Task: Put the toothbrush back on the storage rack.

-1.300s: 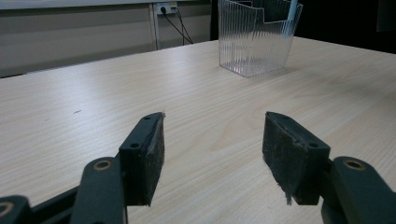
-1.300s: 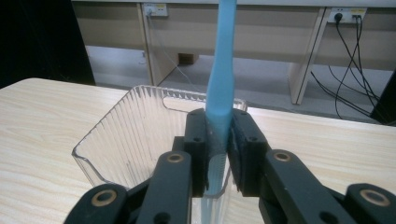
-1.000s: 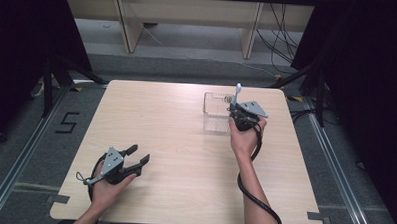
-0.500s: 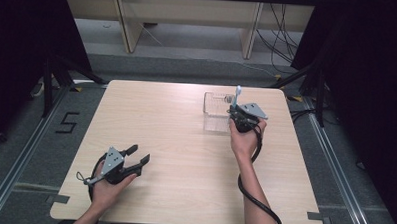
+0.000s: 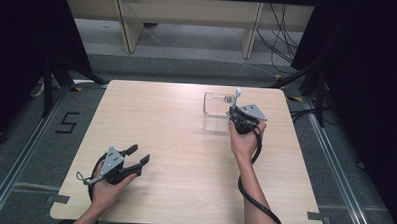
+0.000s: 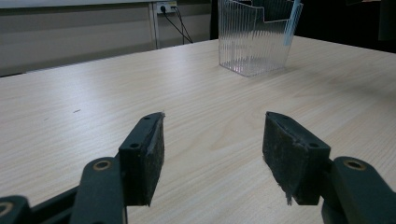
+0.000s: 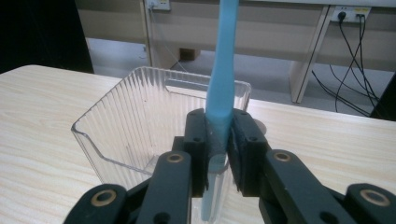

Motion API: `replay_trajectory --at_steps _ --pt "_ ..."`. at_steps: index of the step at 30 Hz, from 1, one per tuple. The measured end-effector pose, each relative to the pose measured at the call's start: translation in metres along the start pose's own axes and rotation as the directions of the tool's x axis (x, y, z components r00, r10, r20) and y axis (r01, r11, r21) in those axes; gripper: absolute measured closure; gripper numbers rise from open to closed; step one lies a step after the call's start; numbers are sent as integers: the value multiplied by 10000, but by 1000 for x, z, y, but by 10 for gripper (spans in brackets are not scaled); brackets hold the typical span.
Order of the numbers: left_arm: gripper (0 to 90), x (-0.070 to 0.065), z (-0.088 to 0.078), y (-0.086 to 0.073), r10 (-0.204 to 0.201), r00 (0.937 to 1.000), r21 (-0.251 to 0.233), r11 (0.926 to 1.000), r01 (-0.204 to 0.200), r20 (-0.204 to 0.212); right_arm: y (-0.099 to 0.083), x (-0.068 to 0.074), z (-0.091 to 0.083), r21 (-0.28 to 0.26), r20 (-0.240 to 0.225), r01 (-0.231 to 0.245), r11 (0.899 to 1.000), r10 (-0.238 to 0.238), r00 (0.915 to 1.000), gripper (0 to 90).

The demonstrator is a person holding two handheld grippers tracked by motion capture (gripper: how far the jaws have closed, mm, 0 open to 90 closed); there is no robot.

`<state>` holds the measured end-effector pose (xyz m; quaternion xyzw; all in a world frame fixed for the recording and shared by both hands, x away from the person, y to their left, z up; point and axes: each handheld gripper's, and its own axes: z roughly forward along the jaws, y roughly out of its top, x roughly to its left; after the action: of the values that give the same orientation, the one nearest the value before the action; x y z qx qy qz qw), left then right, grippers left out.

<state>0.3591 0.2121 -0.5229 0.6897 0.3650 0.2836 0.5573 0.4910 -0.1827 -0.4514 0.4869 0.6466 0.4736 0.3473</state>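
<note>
Nothing has moved since the earlier frame. Your left gripper (image 5: 136, 158) rests near the table's (image 5: 175, 141) front-left, jaws wide and empty. Your right gripper (image 7: 218, 140) clamps the blue stick (image 7: 223, 79) upright in the clear ribbed container (image 7: 126, 126).

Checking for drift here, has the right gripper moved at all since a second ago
No. In the high view the right gripper sits at the same spot by the near right corner of the clear container, shut on the blue stick.

Left hand-held gripper (image 5: 137, 156) agape, right hand-held gripper (image 7: 218, 140) clamped
</note>
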Motion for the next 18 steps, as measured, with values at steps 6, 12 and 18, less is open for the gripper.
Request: replay_trajectory --at_steps 6,12,18 --pt "383 1 0 0 -20 10000 25 10000 20 -1 -3 -1 0 -28 -47 13 10000 -13 10000 782" --pt "384 0 0 0 15 10000 -9 10000 -15 3 -4 -1 -1 40 50 122 9999 -122 9999 773" --pt "384 1 0 0 -25 10000 11 10000 25 5 -4 -3 0 -51 78 130 9999 -130 9999 756"
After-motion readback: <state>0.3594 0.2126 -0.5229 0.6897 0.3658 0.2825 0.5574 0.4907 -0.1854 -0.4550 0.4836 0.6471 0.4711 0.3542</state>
